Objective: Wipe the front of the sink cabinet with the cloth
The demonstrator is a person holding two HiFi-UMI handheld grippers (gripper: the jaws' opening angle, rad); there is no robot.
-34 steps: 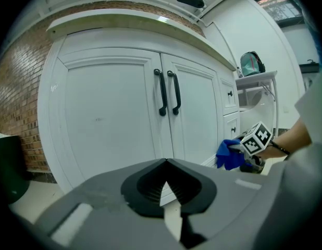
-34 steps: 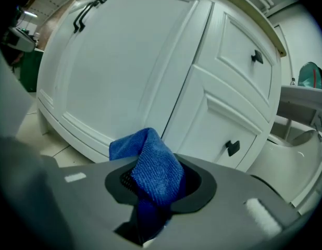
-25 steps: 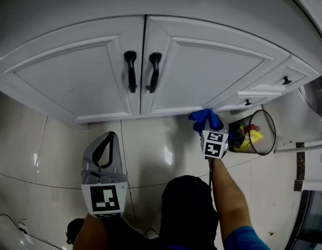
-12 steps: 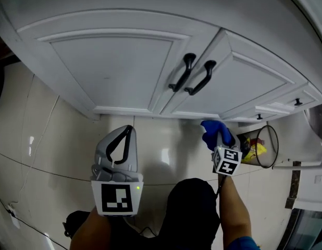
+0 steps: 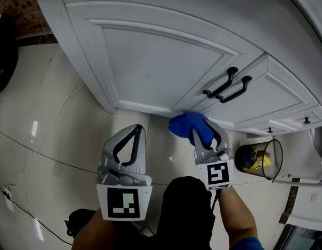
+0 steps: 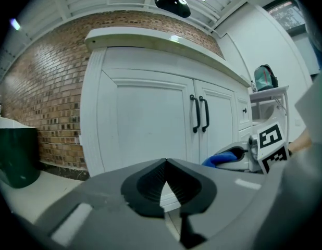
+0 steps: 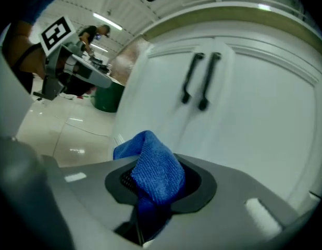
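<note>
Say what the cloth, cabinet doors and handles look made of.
The cloth: blue microfibre-like fabric, nubby weave, soft folds.
The cabinet doors: probably painted wood or board, smooth white satin, framed panels.
The handles: likely metal, dark matte; could be plastic.

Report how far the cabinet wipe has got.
Done: cloth is clamped in the right gripper. In hand: held near the cabinet doors' lower edge; contact unclear. To do: no wiped streaks show, so assume the whole front. Idle left gripper is shut, empty.
</note>
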